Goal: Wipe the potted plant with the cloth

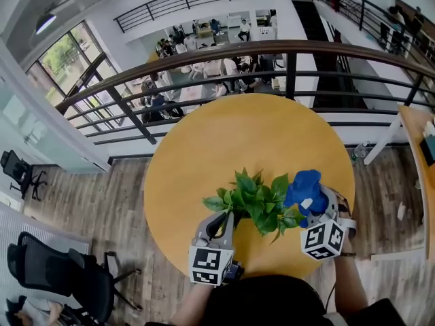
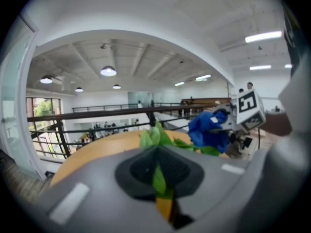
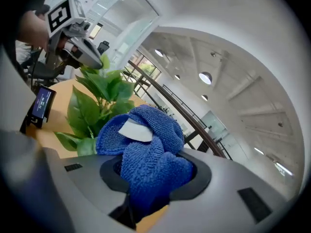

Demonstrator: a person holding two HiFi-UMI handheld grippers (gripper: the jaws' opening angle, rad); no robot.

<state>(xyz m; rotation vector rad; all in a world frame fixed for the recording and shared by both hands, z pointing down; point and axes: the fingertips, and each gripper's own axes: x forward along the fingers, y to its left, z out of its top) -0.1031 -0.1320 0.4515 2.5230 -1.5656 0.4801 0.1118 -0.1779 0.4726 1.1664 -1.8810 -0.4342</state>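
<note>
A leafy green potted plant (image 1: 257,202) stands on the round yellow table (image 1: 224,148), near its front edge. My left gripper (image 1: 230,214) is at the plant's left side, shut on one of its leaves (image 2: 158,178). My right gripper (image 1: 314,202) is shut on a bunched blue cloth (image 1: 304,189) with a white label, held against the plant's right-hand leaves. The right gripper view has the cloth (image 3: 146,149) bulging out of the jaws with the leaves (image 3: 97,101) just behind it. In the left gripper view the cloth (image 2: 209,130) hangs beyond the plant. The pot is hidden.
A dark railing (image 1: 204,56) curves behind the table, with a lower floor and people beyond it. A black office chair (image 1: 61,270) stands at the lower left, and a wooden desk edge (image 1: 416,155) at the right. A phone (image 3: 41,103) lies on the table.
</note>
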